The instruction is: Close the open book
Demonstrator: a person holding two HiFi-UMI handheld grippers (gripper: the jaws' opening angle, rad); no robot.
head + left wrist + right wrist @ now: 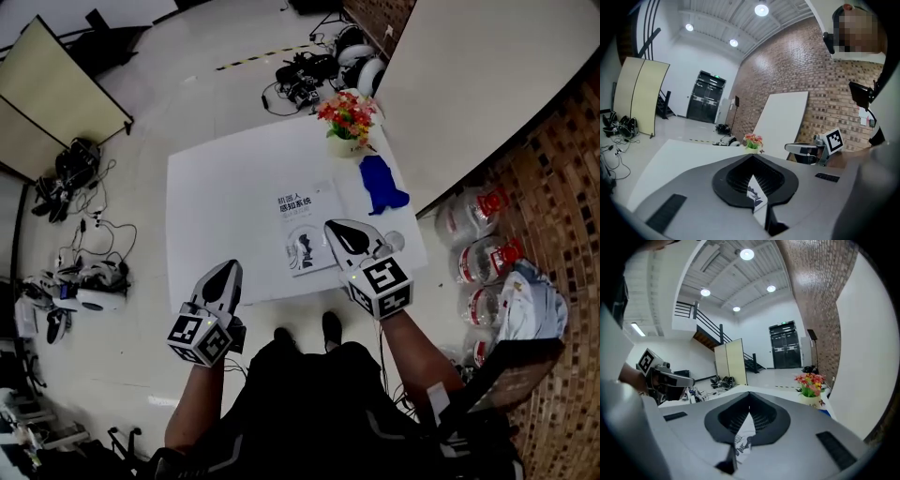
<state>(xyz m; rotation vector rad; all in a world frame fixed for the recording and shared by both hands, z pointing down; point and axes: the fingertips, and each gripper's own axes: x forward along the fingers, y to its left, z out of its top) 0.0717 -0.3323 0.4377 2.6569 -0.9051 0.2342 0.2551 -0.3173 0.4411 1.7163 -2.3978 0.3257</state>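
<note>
Looking down from the head view, I see the book [305,230] lying closed and flat on the white table [216,206], cover up, with dark printed characters near its top and a black-and-white drawing lower down. It sits right of the table's middle, towards the near edge. My left gripper [226,270] hangs over the near edge of the table, well to the left of the book, and its two jaws are pressed together with nothing between them; in the left gripper view they meet at the tip, and only a thin sliver of the book's cover shows through the slit behind it. My right gripper [332,226] has its tip over the book's right edge in the head view. Its jaws are likewise fully closed and empty, and the right gripper view shows the same sliver of cover through its slit. Both gripper views look out across the table top rather than down onto it, and each one catches the other gripper off to its side. At the far edge of the table stands a small pot of red and yellow flowers [347,120], and just right of the book, nearer the table's right edge, lies a blue cloth-like thing [382,185]. Large water bottles [483,253] lie on the floor to the right, beside the brick wall.
</note>
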